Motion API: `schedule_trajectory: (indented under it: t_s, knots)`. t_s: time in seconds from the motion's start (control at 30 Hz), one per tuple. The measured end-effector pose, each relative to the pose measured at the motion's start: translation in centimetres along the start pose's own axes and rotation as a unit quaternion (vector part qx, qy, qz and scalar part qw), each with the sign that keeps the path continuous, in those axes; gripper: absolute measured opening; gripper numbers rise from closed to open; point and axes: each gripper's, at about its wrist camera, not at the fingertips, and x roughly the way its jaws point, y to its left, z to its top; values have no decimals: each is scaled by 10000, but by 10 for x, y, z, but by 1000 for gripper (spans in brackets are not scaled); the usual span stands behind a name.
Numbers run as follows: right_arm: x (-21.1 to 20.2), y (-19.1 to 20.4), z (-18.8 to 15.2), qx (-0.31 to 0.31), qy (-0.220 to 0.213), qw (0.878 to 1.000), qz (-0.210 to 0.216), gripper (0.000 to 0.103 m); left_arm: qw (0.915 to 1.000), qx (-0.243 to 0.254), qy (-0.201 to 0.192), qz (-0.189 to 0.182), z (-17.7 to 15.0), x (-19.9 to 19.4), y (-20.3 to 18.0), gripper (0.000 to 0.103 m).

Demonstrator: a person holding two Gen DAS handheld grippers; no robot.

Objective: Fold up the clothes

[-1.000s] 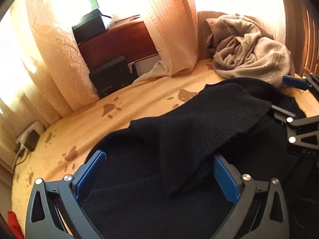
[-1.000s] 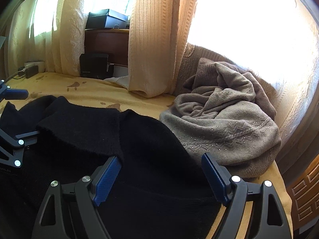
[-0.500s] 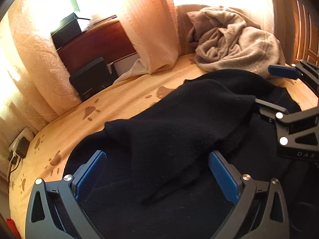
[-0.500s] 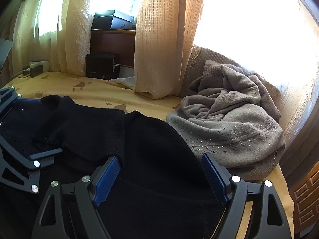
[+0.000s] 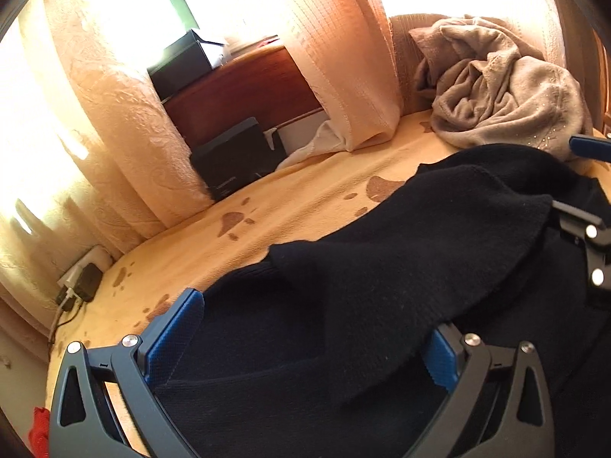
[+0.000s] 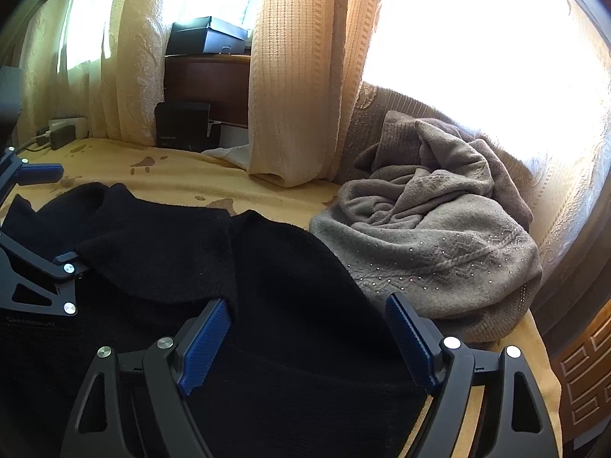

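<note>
Far left, charger block at bed edge, dark boxes by the curtains behind. Left claw spread wide, holding nothing, its blue pads either side of the black sweater, hovering just over or resting on the knit; contact unclear. Sweater lies centre on the yellow paw-print bed cover, one sleeve already laid across the body, probably so the sides stack before the next fold. Right claw also wide open, empty, low over the sweater's right near part, likely lining up to pinch an edge. Far right, crumpled grey-beige sweater waits in a heap, touching the black one's far edge, apparently next in line.
</note>
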Motion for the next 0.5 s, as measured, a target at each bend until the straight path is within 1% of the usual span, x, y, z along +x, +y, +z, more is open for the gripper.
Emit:
schedule_trajectory:
  t_s: [0.1, 0.13, 0.3, 0.37, 0.43, 0.47, 0.5]
  knots:
    - [0, 0, 0, -7, -13, 10000, 22, 84, 9992, 266, -82, 282, -3, -1, -3, 103]
    - [-2, 2, 0, -36, -50, 10000, 50, 84, 9991, 290, -82, 291, -3, 1, -3, 103]
    - [-11, 17, 2, -435, -277, 9974, 501, 84, 9998, 132, -6, 160, -5, 6, 4, 103]
    - [-13, 26, 5, -638, -298, 9950, 707, 84, 10000, -28, -5, 64, -6, 5, 12, 103]
    - [-7, 36, 6, -826, -222, 9936, 736, 84, 9997, -227, -24, -79, -8, 3, 21, 103]
    - [-3, 41, 7, -915, -176, 9929, 734, 79, 9992, -342, -34, -196, -10, 2, 27, 103]
    - [1, 45, 8, -1003, -130, 9922, 732, 54, 9984, -455, -14, -346, -11, 3, 32, 101]
